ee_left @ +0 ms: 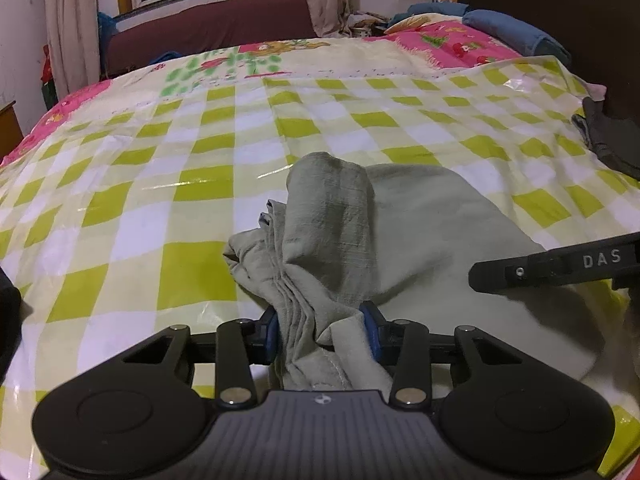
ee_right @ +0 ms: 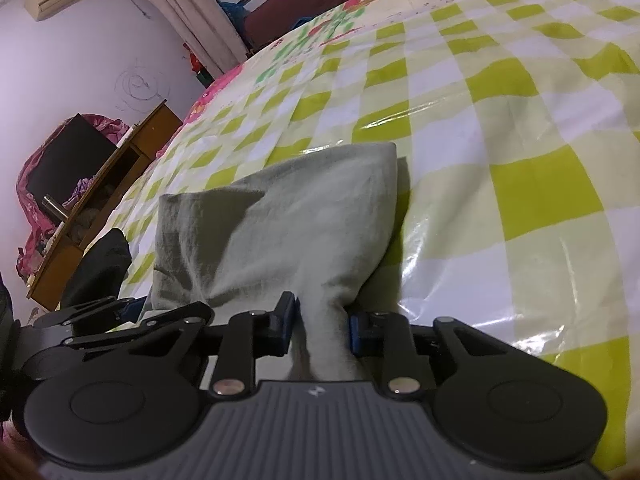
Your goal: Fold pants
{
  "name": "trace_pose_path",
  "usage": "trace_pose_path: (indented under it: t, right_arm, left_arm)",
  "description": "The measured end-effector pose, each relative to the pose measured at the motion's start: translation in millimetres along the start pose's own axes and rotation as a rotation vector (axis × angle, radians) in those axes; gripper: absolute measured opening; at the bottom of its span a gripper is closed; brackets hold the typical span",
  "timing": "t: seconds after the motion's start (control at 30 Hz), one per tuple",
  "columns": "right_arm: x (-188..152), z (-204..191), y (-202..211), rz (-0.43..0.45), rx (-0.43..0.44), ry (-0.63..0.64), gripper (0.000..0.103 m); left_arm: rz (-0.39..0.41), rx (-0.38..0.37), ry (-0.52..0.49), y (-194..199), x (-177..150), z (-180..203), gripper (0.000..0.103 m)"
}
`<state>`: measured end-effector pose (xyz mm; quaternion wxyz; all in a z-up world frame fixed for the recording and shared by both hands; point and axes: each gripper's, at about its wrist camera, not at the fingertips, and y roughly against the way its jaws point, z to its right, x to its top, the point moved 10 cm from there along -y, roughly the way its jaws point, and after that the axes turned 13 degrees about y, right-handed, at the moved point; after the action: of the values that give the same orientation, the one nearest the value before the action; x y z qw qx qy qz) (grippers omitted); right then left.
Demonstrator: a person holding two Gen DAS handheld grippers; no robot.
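The pants (ee_left: 360, 240) lie bunched on the bed (ee_left: 160, 184), over its checked sheet, partly folded. Both near edges appear to be gripped for the next fold. For a clean fold, both grips should be lifted together, kept level and carried evenly across, so that the layers land edge on edge without twisting.

The left gripper (ee_left: 322, 330) is closed on a thick gathered bundle of cloth, its fingers (ee_left: 271, 330) held fairly narrow. The right gripper (ee_right: 322, 326) is pinched on a slimmer tuck, its fingers (ee_right: 354, 330) narrower.
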<state>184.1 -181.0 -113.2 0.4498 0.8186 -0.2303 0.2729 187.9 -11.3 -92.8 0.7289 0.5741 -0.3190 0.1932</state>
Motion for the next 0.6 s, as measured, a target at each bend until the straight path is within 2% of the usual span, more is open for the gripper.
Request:
trace_pose_path:
  t: [0.23,0.33,0.5,0.6]
  right_arm:
    - [-0.2,-0.4,-9.0,-0.019,0.014,-0.007,0.036]
    - [0.9,0.2,-11.8,-0.019,0.017,-0.021,0.036]
    - [4.6,-2.6,-6.1,0.004,0.014,-0.013,0.023]
    - [10.6,-3.6,-2.6,0.021,0.007,0.007,0.021]
  left_arm:
    - [-0.012,0.026,-0.018,-11.0,-1.2,2.6,0.061]
    - [-0.012,0.036,-0.028,-10.9,-0.1,5.1,0.059]
    - [-0.002,0.039,-0.032,-6.6,5.2,7.9,0.053]
    - [0.007,0.042,-0.050,-8.5,11.7,12.4,0.050]
